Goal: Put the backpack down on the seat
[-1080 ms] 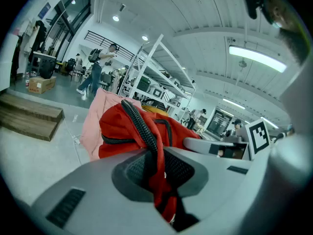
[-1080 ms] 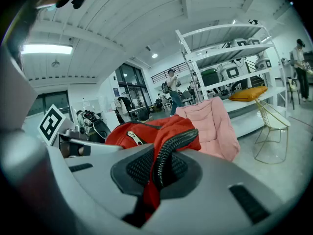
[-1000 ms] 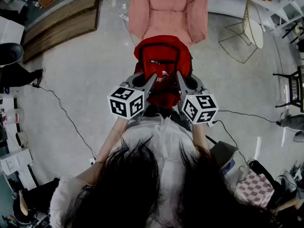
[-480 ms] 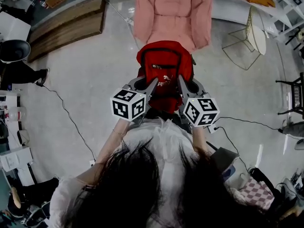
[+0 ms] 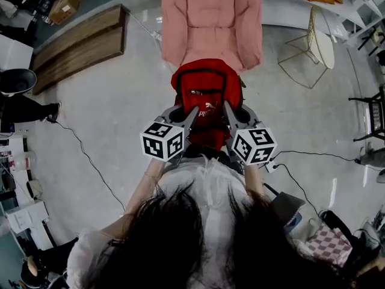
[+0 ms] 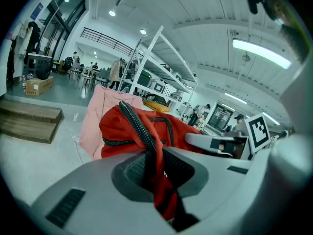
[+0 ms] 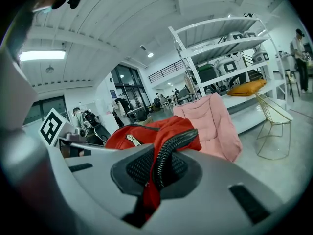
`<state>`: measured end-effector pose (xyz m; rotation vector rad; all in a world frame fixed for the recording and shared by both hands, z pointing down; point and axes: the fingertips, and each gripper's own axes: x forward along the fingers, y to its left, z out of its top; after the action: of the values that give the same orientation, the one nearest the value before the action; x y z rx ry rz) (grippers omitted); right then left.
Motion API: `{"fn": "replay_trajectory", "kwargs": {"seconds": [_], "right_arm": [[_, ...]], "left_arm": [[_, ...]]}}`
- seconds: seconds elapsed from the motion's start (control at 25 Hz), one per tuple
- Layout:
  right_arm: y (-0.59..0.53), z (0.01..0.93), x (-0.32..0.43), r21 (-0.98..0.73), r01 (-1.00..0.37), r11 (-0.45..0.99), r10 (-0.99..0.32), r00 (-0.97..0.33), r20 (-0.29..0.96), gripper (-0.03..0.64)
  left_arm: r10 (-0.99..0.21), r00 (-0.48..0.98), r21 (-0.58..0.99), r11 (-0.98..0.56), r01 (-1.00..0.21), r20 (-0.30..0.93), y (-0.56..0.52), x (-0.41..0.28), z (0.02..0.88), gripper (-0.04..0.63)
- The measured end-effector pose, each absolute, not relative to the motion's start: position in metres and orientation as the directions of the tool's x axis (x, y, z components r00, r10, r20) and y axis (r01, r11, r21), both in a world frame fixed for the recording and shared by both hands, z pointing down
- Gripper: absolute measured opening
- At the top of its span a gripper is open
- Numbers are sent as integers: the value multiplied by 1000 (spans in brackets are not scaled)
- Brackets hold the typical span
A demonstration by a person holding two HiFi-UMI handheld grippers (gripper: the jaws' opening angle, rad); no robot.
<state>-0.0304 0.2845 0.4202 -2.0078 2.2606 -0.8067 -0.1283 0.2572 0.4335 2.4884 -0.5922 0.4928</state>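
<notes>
A red backpack [image 5: 206, 95] with black zips hangs between my two grippers, off the floor, its far edge at the front edge of the pink padded seat [image 5: 212, 18]. My left gripper [image 5: 194, 111] is shut on the bag's left rim, red cloth and a black zip [image 6: 139, 129] pinched between its pads. The right gripper [image 5: 227, 106] is shut on the right rim in the same way, zip and cloth [image 7: 168, 148] clamped. The seat [image 6: 100, 111] shows behind the backpack [image 6: 146, 126] in the left gripper view, and the seat [image 7: 215, 121] lies to the right beyond the backpack [image 7: 146, 131] in the right gripper view.
A wooden platform [image 5: 75, 38] lies on the floor at the left. A wire-frame chair [image 5: 316, 41] stands to the right of the seat, in front of a white shelf rack [image 7: 230, 48]. Cables [image 5: 90, 155] run over the floor. Bags and clutter [image 5: 328, 239] sit at the lower right.
Both grippers have carried the backpack a little further toward the pink seat; its far edge now sits at the seat's front edge. The grips are unchanged.
</notes>
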Motion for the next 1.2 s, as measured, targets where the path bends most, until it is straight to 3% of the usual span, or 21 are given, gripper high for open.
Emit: {"fn": "replay_trajectory", "kwargs": {"seconds": [0.52, 1.2], "right_arm": [[158, 449, 8, -425, -903, -70, -903, -124, 411, 34], [16, 457, 7, -450, -884, -122, -892, -101, 440, 34]], "left_arm": [[-184, 829, 418, -794, -443, 528, 128, -89, 460, 66], [-166, 837, 447, -783, -433, 521, -21, -88, 466, 63]]}}
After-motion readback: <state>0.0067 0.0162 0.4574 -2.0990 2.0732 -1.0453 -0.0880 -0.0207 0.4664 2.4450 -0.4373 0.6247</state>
